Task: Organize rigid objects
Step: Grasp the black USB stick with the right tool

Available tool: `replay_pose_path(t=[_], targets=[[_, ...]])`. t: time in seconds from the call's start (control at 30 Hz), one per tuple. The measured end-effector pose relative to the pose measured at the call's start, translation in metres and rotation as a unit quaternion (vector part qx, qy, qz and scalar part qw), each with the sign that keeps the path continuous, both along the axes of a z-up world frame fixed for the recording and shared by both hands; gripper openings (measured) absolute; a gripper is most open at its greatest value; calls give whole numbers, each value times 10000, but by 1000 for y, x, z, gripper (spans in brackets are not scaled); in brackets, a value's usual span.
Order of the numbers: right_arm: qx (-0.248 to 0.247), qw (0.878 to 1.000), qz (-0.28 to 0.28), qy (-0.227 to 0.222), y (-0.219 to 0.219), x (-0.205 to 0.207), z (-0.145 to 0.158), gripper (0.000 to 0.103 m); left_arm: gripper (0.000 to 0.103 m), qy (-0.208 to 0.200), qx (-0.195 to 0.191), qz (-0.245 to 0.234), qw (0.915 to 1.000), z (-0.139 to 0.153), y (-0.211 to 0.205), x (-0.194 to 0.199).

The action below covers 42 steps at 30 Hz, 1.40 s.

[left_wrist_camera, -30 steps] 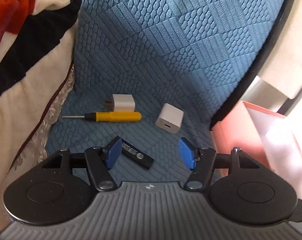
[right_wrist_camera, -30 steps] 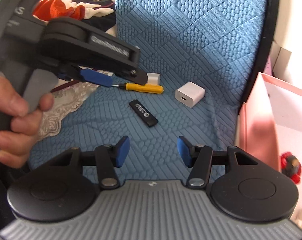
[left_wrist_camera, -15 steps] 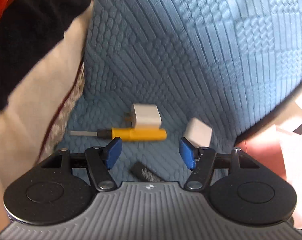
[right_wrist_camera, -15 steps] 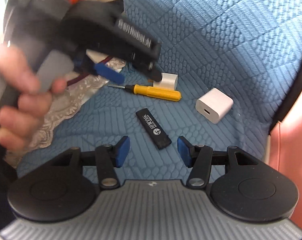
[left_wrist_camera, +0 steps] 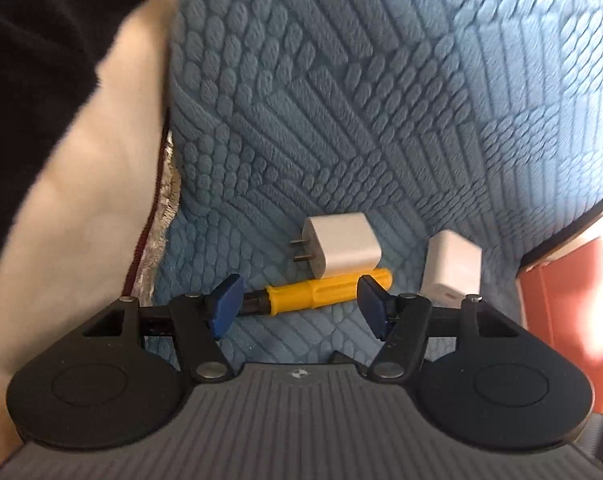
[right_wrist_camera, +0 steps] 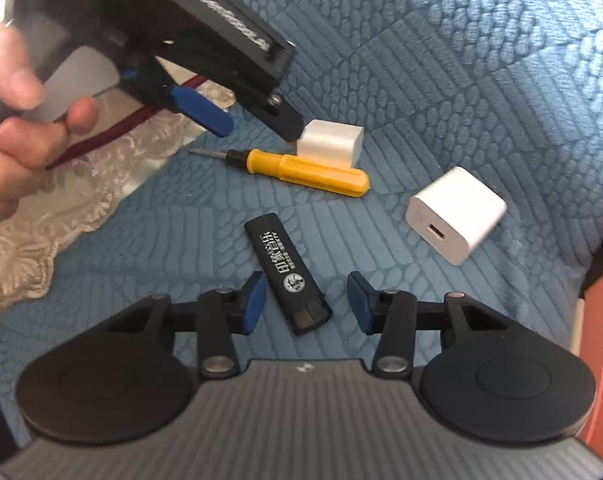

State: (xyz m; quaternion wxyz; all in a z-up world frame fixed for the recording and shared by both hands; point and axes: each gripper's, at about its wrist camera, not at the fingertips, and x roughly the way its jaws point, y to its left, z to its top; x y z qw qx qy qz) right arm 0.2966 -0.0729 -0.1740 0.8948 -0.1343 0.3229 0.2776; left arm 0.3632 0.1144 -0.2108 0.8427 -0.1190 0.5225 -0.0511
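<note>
A yellow-handled screwdriver (left_wrist_camera: 325, 294) (right_wrist_camera: 301, 168) lies on the blue textured cushion (left_wrist_camera: 361, 120). A white plug charger (left_wrist_camera: 341, 248) (right_wrist_camera: 331, 142) lies just behind it, a second white charger (left_wrist_camera: 451, 272) (right_wrist_camera: 455, 212) to the right. A black USB stick (right_wrist_camera: 287, 272) lies nearer. My left gripper (left_wrist_camera: 297, 304) is open, just above the screwdriver, its handle showing between the fingers. It also shows in the right wrist view (right_wrist_camera: 253, 124). My right gripper (right_wrist_camera: 307, 300) is open, with the near end of the USB stick between its fingers.
A cream and black blanket (left_wrist_camera: 61, 140) with a lace trim (right_wrist_camera: 101, 172) lies left of the cushion. An orange-pink box (left_wrist_camera: 561, 312) (right_wrist_camera: 601, 360) stands at the right edge. A hand (right_wrist_camera: 13, 120) holds the left gripper.
My left gripper has moved forward and down over the screwdriver, past the USB stick. My right gripper has moved forward so the USB stick's end sits between its fingers. Both stay open.
</note>
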Motion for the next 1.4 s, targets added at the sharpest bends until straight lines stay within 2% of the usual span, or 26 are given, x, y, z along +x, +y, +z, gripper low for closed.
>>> replay_pose_path(t=[0.07,0.2,0.23,0.27,0.3,0.43,0.63,0.7,0.83,0.9,0.97,1.1,1.27,1.33,1.4], targets=[[-56,9999,94,-111,5,1,-2,49,69,57,18,-132,9999,-5,-2,1],[-121,9997,217,-89,10,4,-1,44,76,-37,218,-604,9979,-9,-17,-1],[-141,9996,213,-77,11,5,0,42,77,-57,274,-639,9976,-9,-19,-1],[-147,9997,203,-35,12,6,1,32,77,-69,302,-656,9974,-9,-20,-2],[-177,9997,173,2,13,7,2,30,77,-82,299,-663,9973,-10,-19,-3],[-656,9976,215,23,14,3,9,28,77,-128,340,-735,9966,-13,-17,-11],[-578,9980,-184,166,-11,5,17,27,75,-57,527,-832,9951,-18,-25,-21],[-531,9979,-314,177,-19,4,19,27,61,93,600,-918,9939,-24,-34,-25],[-416,9979,-430,240,-24,1,22,27,47,76,1144,-1152,9867,-31,-56,-36],[-434,9979,-419,217,-26,-6,20,27,22,63,1088,-1108,9878,-31,-60,-40],[-440,9980,-400,228,-26,-10,21,27,11,43,1039,-1046,9891,-30,-61,-43],[-344,9983,-432,197,-26,-19,24,27,9,-149,862,-883,9922,-22,-59,-51],[-111,9980,-586,228,-34,-28,27,26,10,-519,922,-634,9924,-12,-46,-43],[-85,9977,-619,265,-35,-29,26,26,20,-461,791,-786,9927,-13,-41,-34],[-114,9973,-647,313,-36,-30,23,26,68,-436,637,-1030,9917,-15,-38,-27]])
